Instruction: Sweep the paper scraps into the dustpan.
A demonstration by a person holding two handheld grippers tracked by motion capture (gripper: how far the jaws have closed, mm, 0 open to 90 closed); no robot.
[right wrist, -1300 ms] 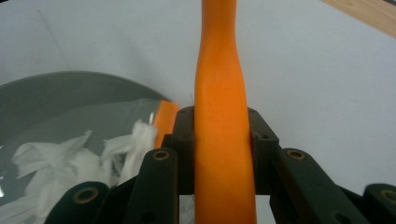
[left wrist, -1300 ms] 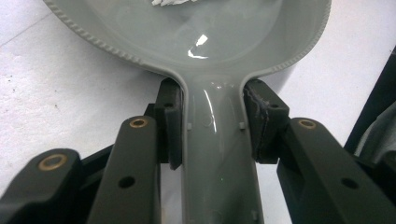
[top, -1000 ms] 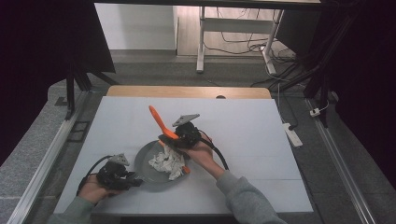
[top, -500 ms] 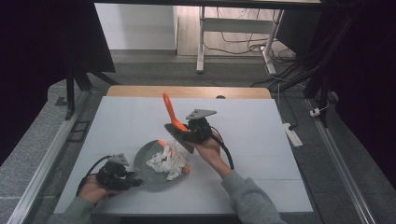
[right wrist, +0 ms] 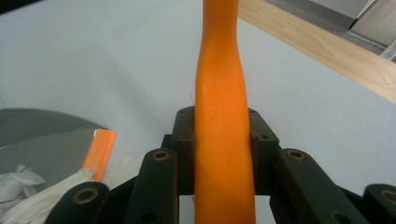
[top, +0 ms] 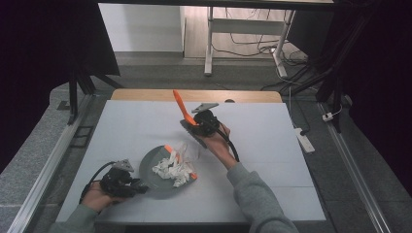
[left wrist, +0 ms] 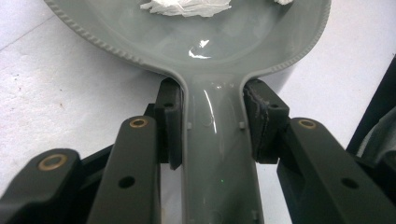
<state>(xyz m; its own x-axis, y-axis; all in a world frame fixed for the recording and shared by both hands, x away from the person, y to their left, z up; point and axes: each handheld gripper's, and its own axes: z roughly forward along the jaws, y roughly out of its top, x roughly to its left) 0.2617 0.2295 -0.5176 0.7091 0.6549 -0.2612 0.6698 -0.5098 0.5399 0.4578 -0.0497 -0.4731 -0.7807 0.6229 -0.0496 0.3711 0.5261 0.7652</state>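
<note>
1. Your right claw (right wrist: 223,154) is clamped on the orange brush handle (right wrist: 222,116), held above the surface (top: 291,160) at about 1 o'clock from the dustpan (top: 153,167). Keep that squeeze firm and the brush's head low as you carry it back toward the pan.
2. Your left claw (left wrist: 212,126) is closed on the grey dustpan's handle (left wrist: 215,154), pads pressing both sides just below where the pan widens. Hold it flat and steady so the crumpled white paper (top: 172,170) stays in.
3. The paper lies in the pan and over its rim at 3 o'clock, beside an orange strip (top: 170,151). Sweep from that side inward, I judge, with short strokes.
4. The left gripper view shows the pad contact on the handle, which the high view hides under your hand (top: 97,191).
5. The right gripper view shows the handle centred between the jaws; the high view shows it tilted toward 11 o'clock.
</note>
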